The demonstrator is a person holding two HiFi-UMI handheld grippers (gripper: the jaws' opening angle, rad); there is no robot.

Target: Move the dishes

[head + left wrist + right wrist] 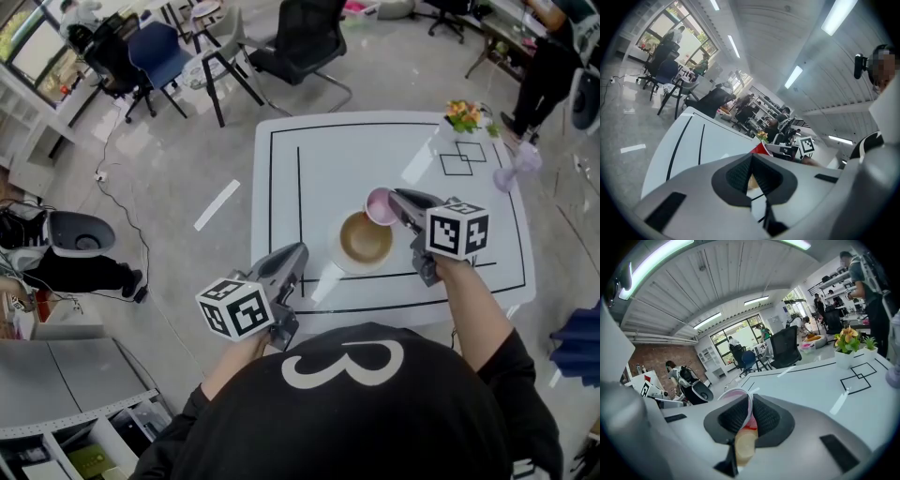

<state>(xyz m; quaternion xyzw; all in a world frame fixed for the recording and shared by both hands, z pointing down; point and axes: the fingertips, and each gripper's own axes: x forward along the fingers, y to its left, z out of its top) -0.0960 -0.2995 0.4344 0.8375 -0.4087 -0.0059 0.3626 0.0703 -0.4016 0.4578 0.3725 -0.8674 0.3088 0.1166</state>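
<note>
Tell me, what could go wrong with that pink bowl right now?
The right claw pinches the pink bowl only by its thin rim, tipped on edge, so it might slip out. It hangs close over the edge of the brown dish, so a fall could knock or chip that dish.

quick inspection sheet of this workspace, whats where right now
surface: white table marked with black lines, mostly bare
job's things: tan bowl stands near the front edge; small pink bowl is held tilted beside its far rim
clutter: flower pot at the far right corner; purple object at the right edge, cannot tell what it is
grippers: right gripper jaws shut on the pink bowl's rim; left gripper jaws together, nothing between them, by the table's front left corner
cables: black cable on the floor left of the table
surroundings: office chairs beyond the table; a person stands far right
</note>
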